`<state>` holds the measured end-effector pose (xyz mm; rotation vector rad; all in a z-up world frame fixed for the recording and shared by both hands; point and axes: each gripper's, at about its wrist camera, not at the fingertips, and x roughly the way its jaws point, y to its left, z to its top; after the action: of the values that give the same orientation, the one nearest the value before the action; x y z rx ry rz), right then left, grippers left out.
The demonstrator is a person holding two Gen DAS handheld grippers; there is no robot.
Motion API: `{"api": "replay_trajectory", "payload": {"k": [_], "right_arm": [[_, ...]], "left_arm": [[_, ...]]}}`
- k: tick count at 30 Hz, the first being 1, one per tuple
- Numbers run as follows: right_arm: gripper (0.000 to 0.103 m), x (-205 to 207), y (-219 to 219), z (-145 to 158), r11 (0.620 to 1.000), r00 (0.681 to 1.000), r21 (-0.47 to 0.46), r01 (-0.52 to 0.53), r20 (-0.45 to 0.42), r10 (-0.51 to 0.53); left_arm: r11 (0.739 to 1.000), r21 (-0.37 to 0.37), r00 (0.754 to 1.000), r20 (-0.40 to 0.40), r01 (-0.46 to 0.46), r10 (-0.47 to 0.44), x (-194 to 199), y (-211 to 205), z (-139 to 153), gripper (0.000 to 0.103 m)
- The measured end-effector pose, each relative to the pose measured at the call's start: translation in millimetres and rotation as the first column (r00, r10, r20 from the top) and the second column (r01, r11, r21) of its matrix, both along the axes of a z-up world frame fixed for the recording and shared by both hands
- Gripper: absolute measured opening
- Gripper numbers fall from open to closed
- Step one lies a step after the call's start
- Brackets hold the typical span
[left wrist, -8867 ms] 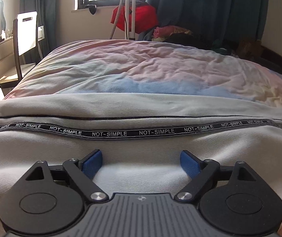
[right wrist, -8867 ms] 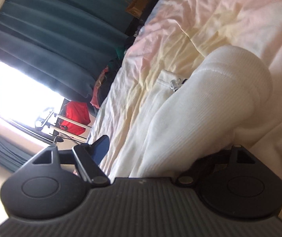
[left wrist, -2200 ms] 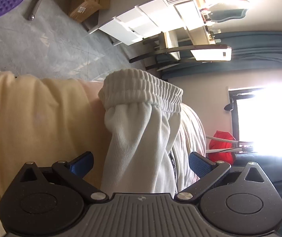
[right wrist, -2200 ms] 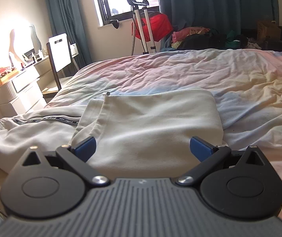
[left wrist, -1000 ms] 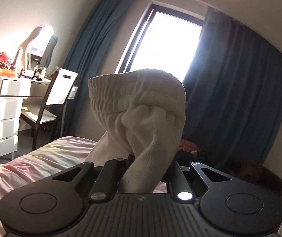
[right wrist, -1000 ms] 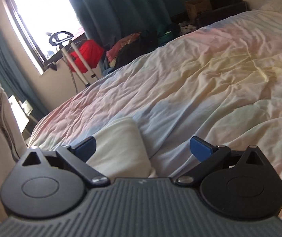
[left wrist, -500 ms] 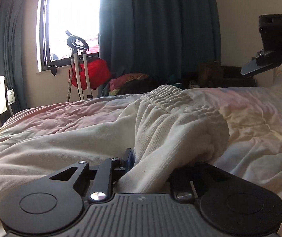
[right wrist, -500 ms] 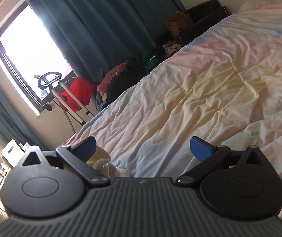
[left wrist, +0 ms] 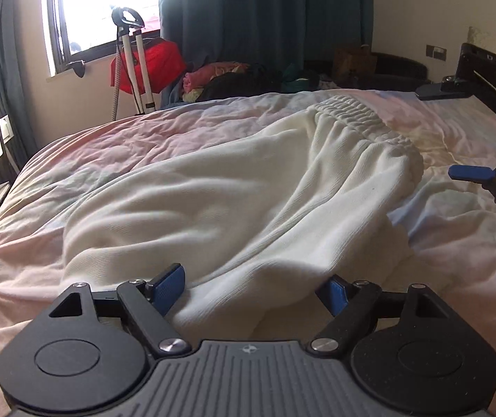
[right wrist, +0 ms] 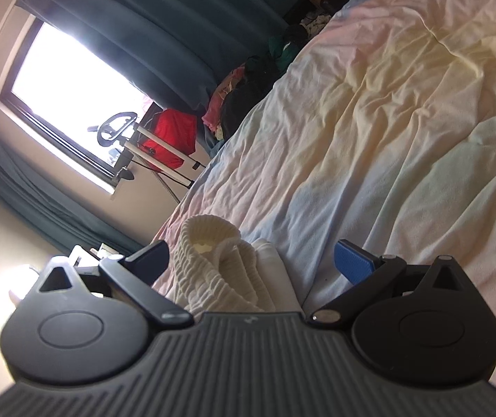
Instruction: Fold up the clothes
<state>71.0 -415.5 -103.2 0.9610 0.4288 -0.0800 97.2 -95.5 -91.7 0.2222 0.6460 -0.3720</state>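
Left wrist: white ribbed trousers [left wrist: 248,191] lie rumpled, waistband bunched.

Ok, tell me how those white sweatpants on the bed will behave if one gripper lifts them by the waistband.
The white sweatpants will likely hang floppy: they lie in soft draped folds on the bedspread. The elastic waistband is bunched and ribbed, so it probably gives a thick, grippy hold. The knit looks heavy, so the folded layers may slide apart and undo the fold.

A pastel duvet [left wrist: 143,146] is covering the bed. Beyond its far edge, a red bag [left wrist: 159,64] is hanging beneath a bright window [left wrist: 108,3], with dark teal curtains [left wrist: 265,17] and heaped clothes [left wrist: 227,80] just beside it.
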Motion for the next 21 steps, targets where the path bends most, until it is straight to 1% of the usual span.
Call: {"api": "replay_trajectory", "payload": {"k": [3,5,6,8,10,12,13,14,16,17,18,19,20,21], "right_arm": [[0.103,-8.8,-0.9,-3.8,0.997,1.0,0.071,-0.016,-0.001,0.016],[0.103,-15.1,-0.7,-7.6,0.992,1.0,0.125,-0.023,-0.014,0.025],[0.103,-18.0,0.4,-12.5,0.984,0.999,0.172,-0.039,-0.03,0.045],[0.103,-23.6,2.5,-22.3,0.962,0.994,0.264,-0.067,-0.06,0.086],[0.103,-27.4,9.4,-32.4,0.939,0.988,0.329,-0.103,-0.075,0.135],[0.103,-25.3,19.5,-40.0,0.919,0.98,0.369,-0.141,-0.078,0.182],[0.103,-21.8,26.3,-42.6,0.911,0.976,0.379,-0.163,-0.076,0.206],[0.103,-18.2,33.1,-45.1,0.902,0.971,0.389,-0.184,-0.073,0.229],[0.103,-9.7,49.7,-41.8,0.91,0.965,0.346,-0.23,-0.04,0.259],[0.1,-4.4,57.3,-38.0,0.915,0.96,0.308,-0.26,-0.018,0.279],[0.094,1.1,63.7,-33.8,0.923,0.957,0.264,-0.28,-0.003,0.291],[0.09,6.7,67.8,-31.2,0.937,0.96,0.222,-0.27,-0.015,0.28],[0.075,12.3,71.9,-28.7,0.949,0.963,0.18,-0.26,-0.027,0.269],[0.068,18.6,73.9,-29.7,0.956,0.964,0.157,-0.248,-0.057,0.259]], "left_arm": [[0.997,0.001,0.997,0.022,-0.077,0.077,-20.2,29.5,5.1,0.083],[0.995,-0.034,0.995,0.019,-0.097,0.098,-27.1,43.7,2.4,0.083],[0.993,-0.048,0.994,0.017,-0.106,0.107,-38.0,47.0,1.8,0.083],[0.993,-0.036,0.993,0.024,-0.114,0.115,-51.5,43.7,0.2,0.083],[0.993,-0.019,0.992,0.039,-0.118,0.118,-62.4,40.2,-0.4,0.083],[0.993,-0.008,0.991,0.057,-0.117,0.117,-68.3,38.8,0.4,0.083],[0.993,-0.012,0.991,0.06,-0.117,0.117,-67.4,39.7,0.3,0.083],[0.993,-0.024,0.991,0.058,-0.117,0.119,-76.2,39.6,2.0,0.083],[0.991,-0.054,0.991,0.048,-0.12,0.123,-76.8,43.9,1.8,0.083],[0.99,-0.066,0.991,0.043,-0.122,0.125,-75.4,45.9,1.9,0.083],[0.989,-0.081,0.991,0.04,-0.124,0.128,-73.4,48.0,2.2,0.083],[0.987,-0.095,0.991,0.036,-0.126,0.13,-72.5,49.9,2.8,0.083],[0.986,-0.108,0.991,0.033,-0.128,0.132,-72.0,51.6,3.5,0.083],[0.985,-0.118,0.991,0.03,-0.129,0.133,-71.5,52.8,3.8,0.083]]}}
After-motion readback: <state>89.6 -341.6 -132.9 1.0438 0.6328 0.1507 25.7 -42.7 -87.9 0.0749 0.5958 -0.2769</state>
